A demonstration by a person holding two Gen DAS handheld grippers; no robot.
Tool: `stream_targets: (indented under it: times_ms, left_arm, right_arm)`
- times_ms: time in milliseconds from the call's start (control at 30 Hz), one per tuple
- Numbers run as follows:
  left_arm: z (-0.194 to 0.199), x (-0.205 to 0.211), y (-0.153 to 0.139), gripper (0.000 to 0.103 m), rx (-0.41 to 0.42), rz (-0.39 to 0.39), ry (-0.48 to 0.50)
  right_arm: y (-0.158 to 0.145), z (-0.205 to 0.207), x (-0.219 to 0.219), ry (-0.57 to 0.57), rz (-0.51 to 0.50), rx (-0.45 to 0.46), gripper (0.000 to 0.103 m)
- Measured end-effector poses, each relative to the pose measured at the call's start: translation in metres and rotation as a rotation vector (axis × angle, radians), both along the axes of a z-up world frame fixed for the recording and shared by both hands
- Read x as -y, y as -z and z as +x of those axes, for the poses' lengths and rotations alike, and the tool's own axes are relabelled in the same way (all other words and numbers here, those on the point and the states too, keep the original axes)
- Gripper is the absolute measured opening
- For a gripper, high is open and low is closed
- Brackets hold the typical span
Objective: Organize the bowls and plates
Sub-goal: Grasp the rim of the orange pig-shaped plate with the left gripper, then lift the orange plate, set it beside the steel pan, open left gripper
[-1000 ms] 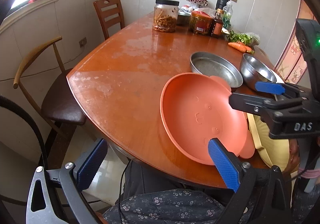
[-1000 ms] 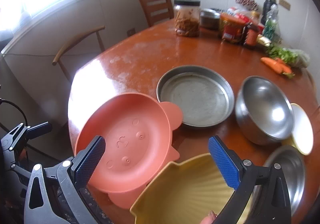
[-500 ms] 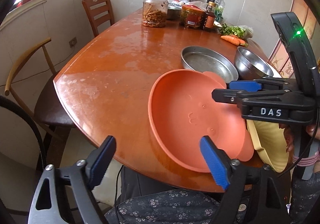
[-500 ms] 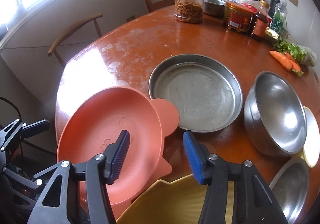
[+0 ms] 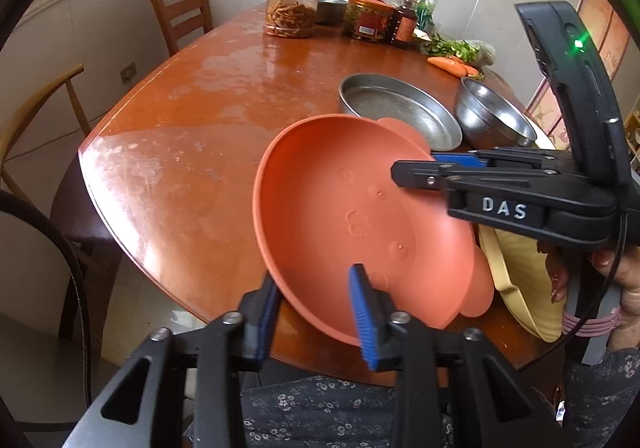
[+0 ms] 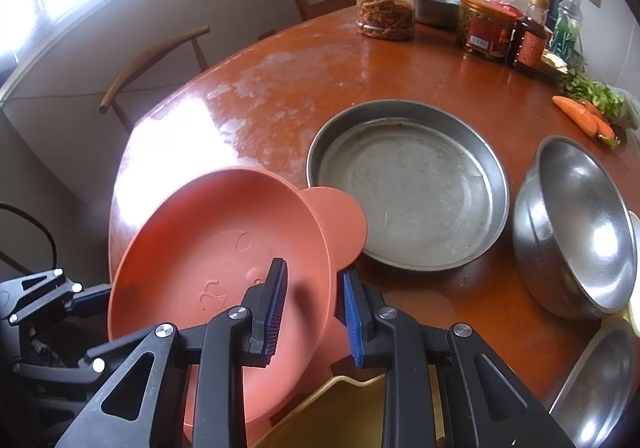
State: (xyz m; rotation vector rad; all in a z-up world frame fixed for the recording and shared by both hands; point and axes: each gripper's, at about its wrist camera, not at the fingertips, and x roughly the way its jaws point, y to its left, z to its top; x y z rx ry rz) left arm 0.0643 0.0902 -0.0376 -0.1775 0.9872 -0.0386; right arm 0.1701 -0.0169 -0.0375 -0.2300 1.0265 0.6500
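Note:
An orange plate (image 5: 352, 216) with round ears sits tilted at the table's near edge, its lower side resting over a yellow ribbed bowl (image 5: 520, 288). My left gripper (image 5: 314, 276) is closing, and its blue pads clamp the plate's near rim. My right gripper (image 6: 313, 268) is shut on the opposite rim of the orange plate (image 6: 208, 248), one pad inside and one outside. In the left wrist view the right gripper (image 5: 416, 164) reaches in from the right. The left gripper (image 6: 96, 294) shows at the plate's far left edge.
A flat steel pan (image 6: 404, 188) lies just beyond the plate, with a deep steel bowl (image 6: 576, 224) to its right and another steel dish (image 6: 600, 380) at the lower right. Jars (image 6: 386, 0), bottles and carrots (image 6: 580, 116) line the far side of the wooden table (image 6: 320, 68). Chairs (image 5: 180, 12) stand to the left.
Both grippers went from wide open to closed on the orange plate's rims. The right gripper dropped lower and closer to the plate.

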Motion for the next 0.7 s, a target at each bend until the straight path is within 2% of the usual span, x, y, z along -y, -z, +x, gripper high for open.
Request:
stream_targets:
  times_ms: [67,433,567,700]
  left_arm:
    - [0.0,-0.005,-0.002,0.028,0.008,-0.023,-0.007]
    - [-0.003,-0.042,-0.02,0.028,0.055,-0.022,-0.078]
    - [0.001,-0.06,-0.023,0.028,0.063,-0.008,-0.121]
    - [0.007,-0.074,-0.015,0.028,0.053,-0.001,-0.157]
  right_arm:
    - [-0.003,0.001,0.002,0.012,0.02,-0.001,0.027]
    - [-0.034,0.0,-0.013,0.026,0.158,-0.011,0.027]
    - [-0.044,-0.002,-0.033,0.006,0.174,-0.003,0.027]
    - [-0.038,-0.001,-0.049,0.004,0.168,-0.01,0.027]
